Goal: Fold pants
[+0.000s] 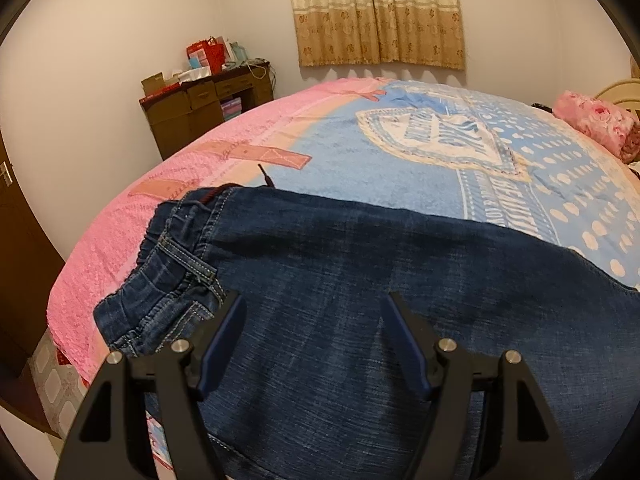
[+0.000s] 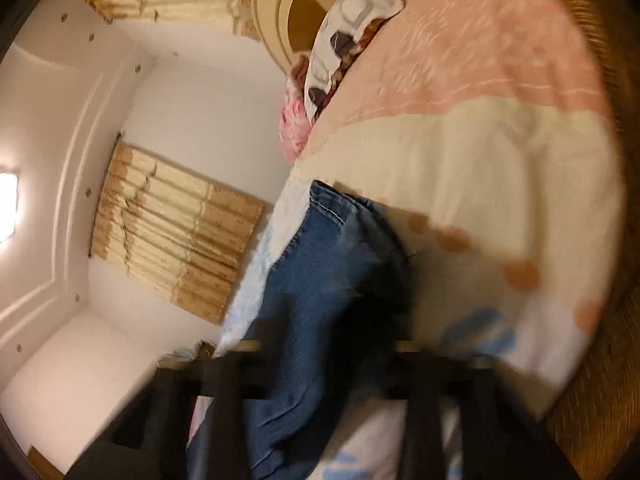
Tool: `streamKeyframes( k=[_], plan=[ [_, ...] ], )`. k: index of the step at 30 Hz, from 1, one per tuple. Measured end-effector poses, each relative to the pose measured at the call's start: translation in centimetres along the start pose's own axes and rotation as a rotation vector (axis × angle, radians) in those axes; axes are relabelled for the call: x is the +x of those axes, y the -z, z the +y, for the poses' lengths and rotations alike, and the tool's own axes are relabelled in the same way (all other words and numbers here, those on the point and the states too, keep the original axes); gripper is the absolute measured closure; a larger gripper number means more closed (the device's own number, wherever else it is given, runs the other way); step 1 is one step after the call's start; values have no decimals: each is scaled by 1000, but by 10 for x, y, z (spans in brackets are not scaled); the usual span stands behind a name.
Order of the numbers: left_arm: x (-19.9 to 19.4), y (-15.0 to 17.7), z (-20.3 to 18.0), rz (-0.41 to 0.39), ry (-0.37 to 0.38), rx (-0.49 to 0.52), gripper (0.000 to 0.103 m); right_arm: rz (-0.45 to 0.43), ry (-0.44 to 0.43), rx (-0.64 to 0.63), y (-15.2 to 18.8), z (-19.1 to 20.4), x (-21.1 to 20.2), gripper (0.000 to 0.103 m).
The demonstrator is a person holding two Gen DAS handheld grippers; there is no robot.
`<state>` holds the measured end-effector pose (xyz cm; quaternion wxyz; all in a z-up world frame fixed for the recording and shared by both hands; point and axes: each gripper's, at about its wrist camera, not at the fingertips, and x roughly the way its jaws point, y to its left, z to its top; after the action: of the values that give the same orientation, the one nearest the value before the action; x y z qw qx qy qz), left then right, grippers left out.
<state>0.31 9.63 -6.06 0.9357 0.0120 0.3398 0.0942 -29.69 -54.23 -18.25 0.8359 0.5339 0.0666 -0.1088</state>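
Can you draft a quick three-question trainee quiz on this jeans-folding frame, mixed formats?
1. True or false: the left gripper is clamped on the jeans.
2. Multiple choice: in the left wrist view, the elastic waistband of the jeans lies toward (A) the pink side of the bedspread, (B) the floral pillow, (C) the curtain.
3. Fill in: the right gripper, blurred in its view, has denim running between its fingers and its jaws are ____.

Key: 1 false, its jaws stand apart over the denim; 2 A; 3 shut.
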Motion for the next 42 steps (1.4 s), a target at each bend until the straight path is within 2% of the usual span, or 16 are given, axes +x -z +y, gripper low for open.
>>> streamKeyframes(
  k=[4, 7, 10, 13, 16, 18, 20, 24, 27, 29, 31, 32, 35, 37, 40, 42],
  plan=[
    [-2, -3, 7, -9, -6, -19, 30, 27, 59, -80, -2, 15, 1, 96],
    [-5, -6, 15, -24, -12, -41, 30, -19, 15, -131, -20, 44, -16, 97],
    [-7, -9, 25, -33, -14, -63, 30, -68, 8, -286, -22, 106, -22, 97],
    [-9, -12, 38, -44, -16, -89, 30, -23, -63, -515, 4, 193, -9, 96],
    [-11, -10, 53, -57, -16, -112, 30, 92, -168, -775, 67, 280, 19, 96],
    [-11, -8, 64, -58, -16, -131, 29, 227, -264, -919, 128, 325, 47, 96],
    [-8, -4, 76, -49, -12, -149, 29, 349, -329, -1014, 184, 345, 74, 96],
    [1, 4, 93, -26, -10, -179, 29, 559, -352, -1247, 317, 353, 130, 96],
    [4, 10, 99, -17, -6, -189, 29, 610, -301, -1455, 392, 336, 160, 96],
    [7, 12, 104, -14, -10, -188, 29, 573, -268, -1555, 413, 322, 166, 92],
    [11, 15, 107, -7, -15, -192, 29, 515, -284, -1569, 414, 318, 160, 84],
    [13, 16, 108, -1, -11, -197, 29, 529, -291, -1556, 415, 317, 160, 71],
    [18, 18, 107, 17, 5, -206, 29, 666, -399, -1449, 412, 318, 152, 38],
    [18, 19, 104, 18, 6, -197, 29, 778, -495, -1386, 412, 324, 149, 37],
    [12, 18, 101, 1, 11, -180, 29, 804, -522, -1355, 407, 330, 144, 38],
    [8, 16, 101, -11, 14, -170, 29, 819, -570, -1199, 381, 339, 150, 38]
  ],
)
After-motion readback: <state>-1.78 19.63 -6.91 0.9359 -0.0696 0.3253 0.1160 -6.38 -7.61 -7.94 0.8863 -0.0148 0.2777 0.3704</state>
